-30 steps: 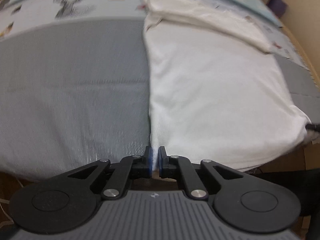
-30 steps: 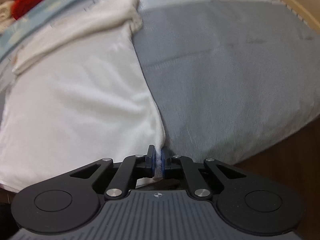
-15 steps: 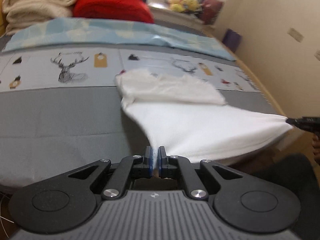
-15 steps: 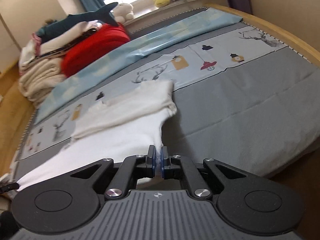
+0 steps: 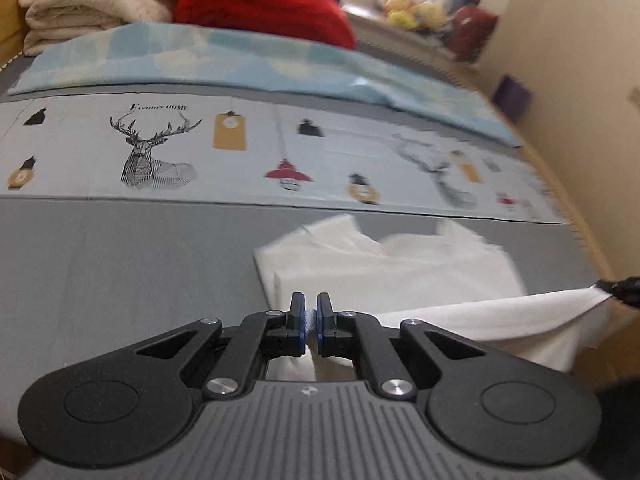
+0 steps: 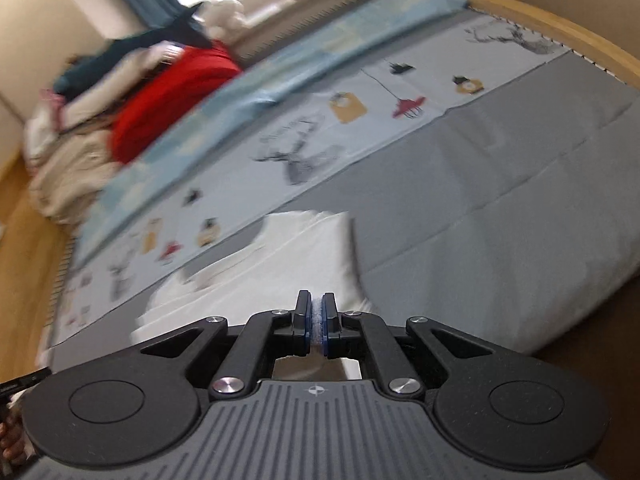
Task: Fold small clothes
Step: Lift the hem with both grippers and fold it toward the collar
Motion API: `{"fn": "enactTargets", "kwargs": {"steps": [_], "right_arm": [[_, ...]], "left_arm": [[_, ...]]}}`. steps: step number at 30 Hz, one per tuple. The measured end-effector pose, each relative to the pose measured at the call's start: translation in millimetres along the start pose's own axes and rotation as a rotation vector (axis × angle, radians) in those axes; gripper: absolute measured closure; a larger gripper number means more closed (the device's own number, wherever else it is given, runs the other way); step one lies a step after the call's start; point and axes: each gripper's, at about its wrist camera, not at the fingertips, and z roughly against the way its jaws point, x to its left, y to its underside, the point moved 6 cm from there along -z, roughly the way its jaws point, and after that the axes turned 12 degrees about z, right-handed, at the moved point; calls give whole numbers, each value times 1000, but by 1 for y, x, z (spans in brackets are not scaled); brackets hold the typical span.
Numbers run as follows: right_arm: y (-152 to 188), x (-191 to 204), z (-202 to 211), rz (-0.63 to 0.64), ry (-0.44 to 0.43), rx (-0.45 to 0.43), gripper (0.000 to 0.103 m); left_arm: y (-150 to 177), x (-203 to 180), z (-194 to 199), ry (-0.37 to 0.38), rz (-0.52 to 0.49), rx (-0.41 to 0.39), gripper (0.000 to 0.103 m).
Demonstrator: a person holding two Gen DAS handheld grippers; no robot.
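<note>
A small white garment (image 5: 400,276) lies on the grey bed cover (image 5: 120,264), its far part flat and its near hem lifted. My left gripper (image 5: 311,320) is shut on the hem's left corner. My right gripper (image 6: 316,316) is shut on the hem's right corner; its tip also shows in the left wrist view (image 5: 618,289). The hem (image 5: 500,316) hangs stretched between them above the bed. The garment shows in the right wrist view (image 6: 280,256) too.
A printed pale-blue sheet (image 5: 280,152) with deer and lamps lies beyond the garment. Folded cream blankets (image 5: 92,0) and a red blanket (image 5: 260,8) are stacked at the far end. The bed's wooden edge (image 6: 540,24) and a wall (image 5: 580,80) run along the right.
Both grippers have lifted the hem off the bed and carried it up and forward over the garment. The cameras have tilted up from the cover toward the far end of the bed.
</note>
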Motion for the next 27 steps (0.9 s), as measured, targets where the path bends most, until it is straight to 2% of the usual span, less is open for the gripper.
{"fn": "enactTargets", "kwargs": {"steps": [3, 6, 8, 9, 11, 13, 14, 16, 18, 20, 25, 27], "right_arm": [[-31, -3, -66, 10, 55, 19, 99], [-56, -10, -120, -20, 134, -31, 98], [-62, -18, -141, 3, 204, -52, 97], [-59, -22, -150, 8, 210, -44, 97], [-51, -26, -165, 26, 179, 41, 94], [-50, -23, -175, 65, 132, 73, 92], [-49, -21, -178, 89, 118, 81, 88], [-42, -23, -188, 106, 120, 116, 79], [-35, -26, -196, 92, 114, 153, 79], [-31, -26, -202, 86, 104, 164, 79], [-36, -17, -209, 106, 81, 144, 79], [-38, -15, -213, 106, 82, 142, 79]], "left_arm": [[-30, 17, -60, -29, 89, 16, 97], [-45, 37, -87, -86, 131, -30, 97], [-40, 52, -101, -63, 232, 47, 97], [-36, 55, -106, -55, 258, 88, 97], [-32, 50, -115, -44, 213, 123, 91], [-28, 44, -123, -53, 140, 131, 85], [-26, 43, -128, -52, 130, 138, 83], [-22, 43, -137, -36, 152, 153, 82], [-23, 40, -144, -37, 168, 157, 82], [-27, 35, -150, -25, 167, 138, 75], [-30, 29, -171, -56, 170, 153, 76], [-31, 27, -173, -63, 160, 145, 85]]}}
